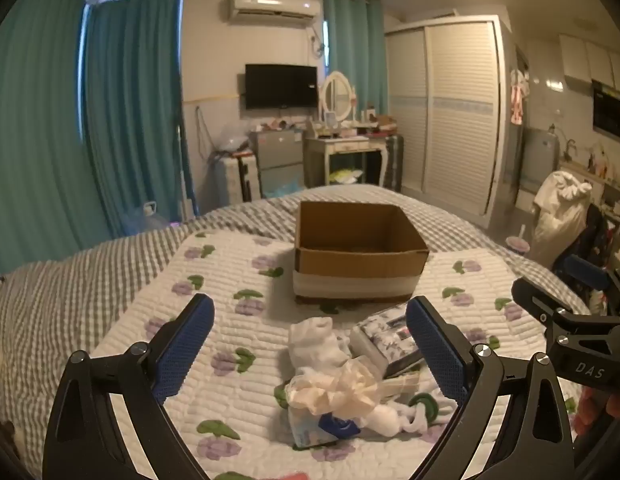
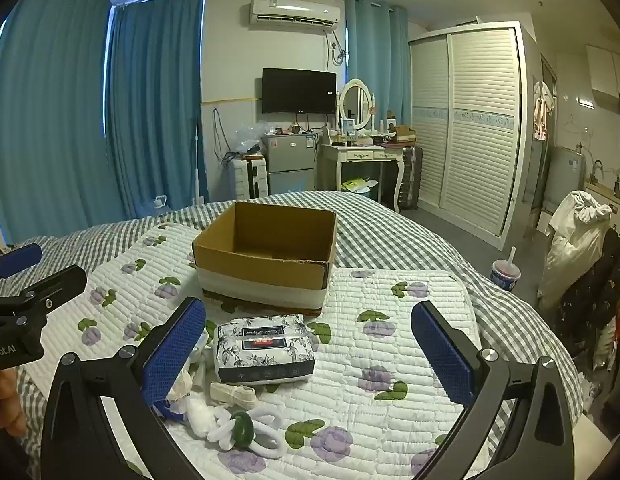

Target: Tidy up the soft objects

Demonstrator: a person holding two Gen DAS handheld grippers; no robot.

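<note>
An open cardboard box (image 1: pixel 358 252) (image 2: pixel 265 256) stands on the quilted bed cover. In front of it lies a pile of soft things: a white sock bundle (image 1: pixel 316 340), a cream scrunchie (image 1: pixel 342 392), a flower-printed tissue pack (image 1: pixel 390 336) (image 2: pixel 263 348), white and green hair ties (image 2: pixel 245 430) and a small blue-printed packet (image 1: pixel 322 426). My left gripper (image 1: pixel 310 352) is open, its jaws standing either side of the pile above it. My right gripper (image 2: pixel 310 352) is open and empty, over the tissue pack and the cover to its right.
The bed has a grey checked sheet (image 2: pixel 390 232) under the floral cover (image 2: pixel 390 360). A drink cup with a straw (image 2: pixel 506 272) stands at the bed's right edge. A chair draped with clothes (image 2: pixel 578 248), a dresser (image 2: pixel 370 160) and a wardrobe (image 2: pixel 470 120) lie beyond.
</note>
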